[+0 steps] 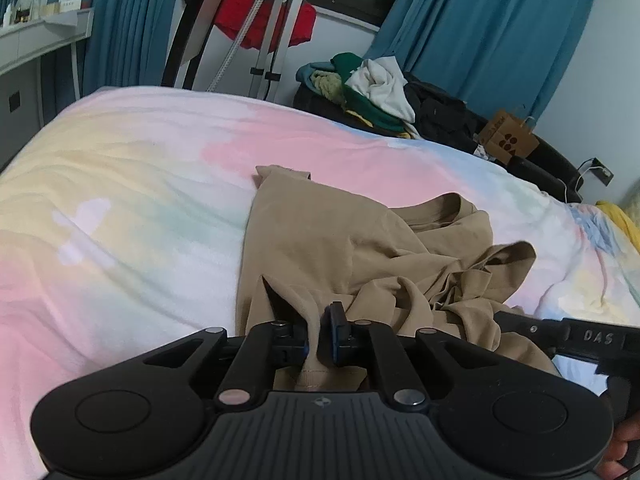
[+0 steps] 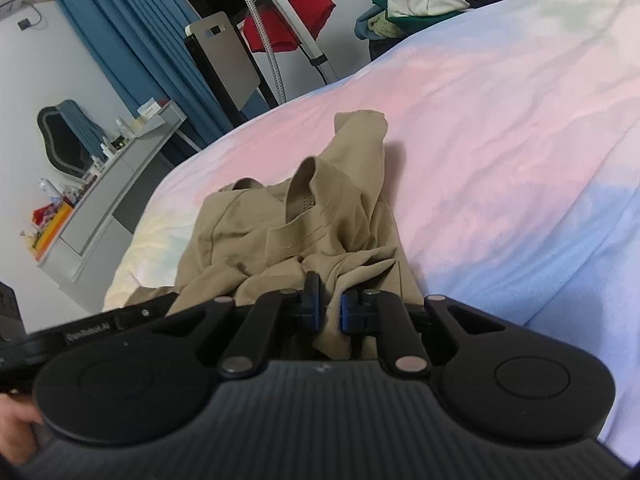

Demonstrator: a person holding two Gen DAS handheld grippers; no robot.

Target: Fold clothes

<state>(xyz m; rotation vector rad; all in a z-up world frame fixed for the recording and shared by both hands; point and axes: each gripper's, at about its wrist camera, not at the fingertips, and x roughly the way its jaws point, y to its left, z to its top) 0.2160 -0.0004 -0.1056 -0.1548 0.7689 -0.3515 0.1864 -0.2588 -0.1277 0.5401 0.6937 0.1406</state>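
We see a bed (image 1: 120, 200) under a pastel sheet, and on it the tan shirt (image 1: 340, 240) lies crumpled, its collar up. Only the left wrist view gives us the brown paper bag (image 1: 509, 141) past the clothes pile (image 1: 372, 88), while only the right wrist view gives us the grey dresser (image 2: 120, 184) and its mirror (image 2: 60, 136). Our left gripper (image 1: 316, 320) is clenched on a fold of the shirt's edge, and our right gripper (image 2: 329, 304) likewise grasps shirt cloth bunched between its blue pads.

Tan shirt (image 2: 296, 224) between right gripper (image 2: 329, 312) jaws
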